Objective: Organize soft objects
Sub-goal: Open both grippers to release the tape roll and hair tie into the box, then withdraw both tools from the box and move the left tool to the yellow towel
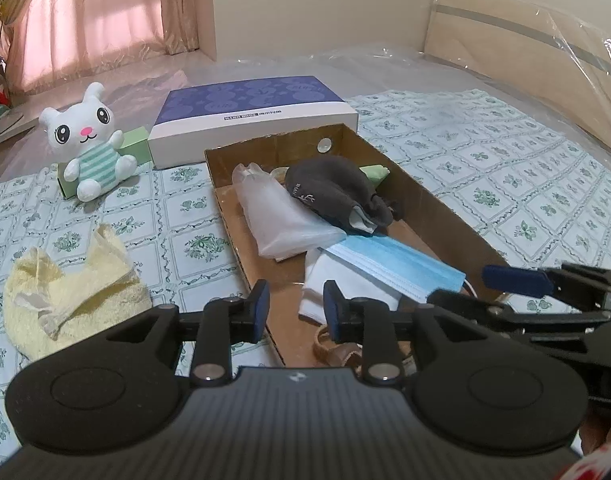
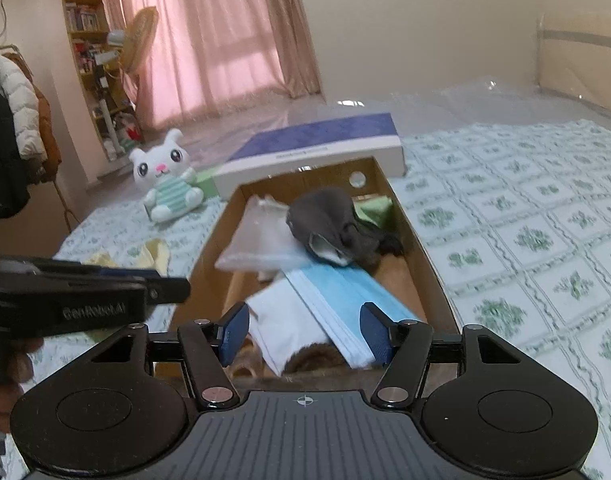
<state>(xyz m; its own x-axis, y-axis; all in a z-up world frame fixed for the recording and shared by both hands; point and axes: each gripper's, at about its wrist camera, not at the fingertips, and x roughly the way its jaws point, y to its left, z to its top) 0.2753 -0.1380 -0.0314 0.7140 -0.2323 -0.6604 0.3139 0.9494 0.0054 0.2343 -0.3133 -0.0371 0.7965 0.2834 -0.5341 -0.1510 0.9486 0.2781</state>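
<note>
the left gripper (image 1: 296, 307) is hovering with its jaws apart and empty over the near left edge of the shallow brown cardboard box (image 1: 437, 204). the right gripper (image 2: 305, 332) is hanging spread wide over the box's near end, its blue pads flanking the light blue pleated face mask (image 2: 345, 300), though contact is probably not being made. the mask is lying on a folded white cloth (image 2: 285, 328), beside a clear plastic bag (image 1: 281, 216) and dark grey fabric pouch (image 1: 329, 188). a pale yellow towel (image 1: 69, 300) is sitting crumpled on the green-patterned bedspread (image 1: 485, 168), left of the box.
</note>
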